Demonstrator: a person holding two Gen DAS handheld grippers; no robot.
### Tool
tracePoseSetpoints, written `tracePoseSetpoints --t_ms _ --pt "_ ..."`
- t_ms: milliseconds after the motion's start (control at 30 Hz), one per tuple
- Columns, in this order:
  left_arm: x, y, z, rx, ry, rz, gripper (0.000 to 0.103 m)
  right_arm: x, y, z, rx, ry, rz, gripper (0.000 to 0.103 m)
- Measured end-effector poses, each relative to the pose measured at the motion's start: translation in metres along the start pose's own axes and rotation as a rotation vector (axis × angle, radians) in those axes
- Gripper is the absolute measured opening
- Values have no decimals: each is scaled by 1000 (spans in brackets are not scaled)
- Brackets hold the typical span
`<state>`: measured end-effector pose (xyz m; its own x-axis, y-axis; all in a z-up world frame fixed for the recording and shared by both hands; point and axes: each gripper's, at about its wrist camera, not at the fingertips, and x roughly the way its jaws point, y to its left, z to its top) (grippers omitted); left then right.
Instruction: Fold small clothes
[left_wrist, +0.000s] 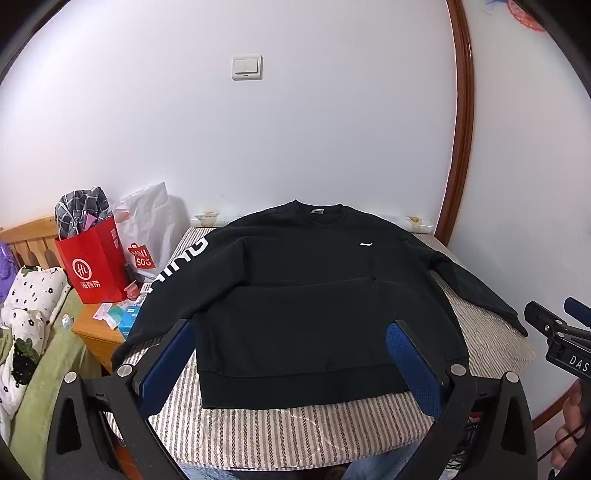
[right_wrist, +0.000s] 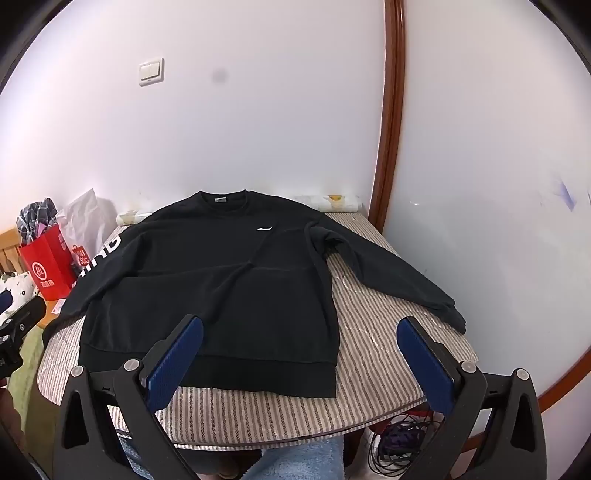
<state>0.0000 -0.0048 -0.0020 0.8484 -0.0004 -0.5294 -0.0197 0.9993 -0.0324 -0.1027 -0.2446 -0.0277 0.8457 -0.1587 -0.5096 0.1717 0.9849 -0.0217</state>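
A black sweatshirt (left_wrist: 295, 295) lies flat, front up, on the striped table (left_wrist: 295, 424), collar at the far side, both sleeves spread outward. It also shows in the right wrist view (right_wrist: 221, 295). Its left sleeve with white letters (left_wrist: 177, 273) hangs over the table's left edge. Its right sleeve (right_wrist: 388, 273) lies on the table at the right. My left gripper (left_wrist: 291, 332) is open and empty, above the hem. My right gripper (right_wrist: 301, 328) is open and empty, above the hem's right corner. The right gripper also shows in the left wrist view (left_wrist: 554, 325).
A red paper bag (left_wrist: 96, 262) and a white shopping bag (left_wrist: 147, 236) stand on a wooden nightstand (left_wrist: 96, 332) at the left. A bed with pillows (left_wrist: 26, 314) lies further left. A wall stands close behind and to the right. Cables (right_wrist: 399, 443) lie under the table.
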Motion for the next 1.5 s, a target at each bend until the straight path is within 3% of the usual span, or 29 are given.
tracePoseSetpoints --t_ms 1500 --pt "-9 17 3 -13 -7 34 103 -5 6 0 -16 -17 -9 103"
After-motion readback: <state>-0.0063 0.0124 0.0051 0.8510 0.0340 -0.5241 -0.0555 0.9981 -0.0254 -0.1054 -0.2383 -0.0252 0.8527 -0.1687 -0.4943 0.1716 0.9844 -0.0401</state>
